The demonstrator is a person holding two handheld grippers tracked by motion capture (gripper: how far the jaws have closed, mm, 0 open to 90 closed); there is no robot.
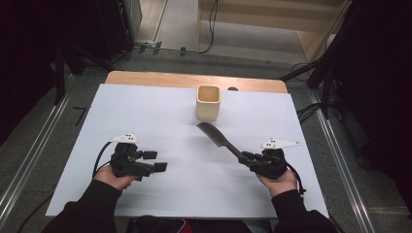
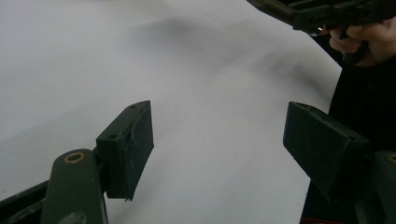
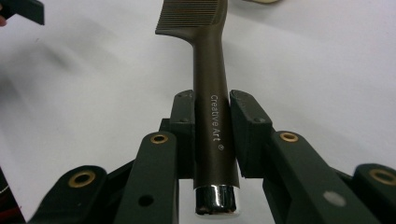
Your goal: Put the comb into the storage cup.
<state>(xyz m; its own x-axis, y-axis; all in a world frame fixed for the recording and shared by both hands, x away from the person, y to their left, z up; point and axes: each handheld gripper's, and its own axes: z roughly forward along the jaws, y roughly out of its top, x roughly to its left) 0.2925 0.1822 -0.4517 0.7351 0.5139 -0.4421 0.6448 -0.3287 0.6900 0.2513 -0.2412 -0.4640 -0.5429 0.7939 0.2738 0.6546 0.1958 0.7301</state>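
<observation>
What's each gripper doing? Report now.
Left gripper: jaws open, nothing between them.
Right gripper: jaws shut on the comb, gripping its handle.

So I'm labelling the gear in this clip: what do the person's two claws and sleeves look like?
Both the left claw and right claw are black, each topped by a pale grey three-cornered plate with a black cable trailing back. The jaws carry flat rectangular black pads on arms with brass-coloured rivets. The sleeves are black.

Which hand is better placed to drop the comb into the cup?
Right. The right tool is already shut on the comb by its handle, with the toothed end pointing toward the cup. The left tool is open, holds nothing, and sits farther from the cup.
</observation>
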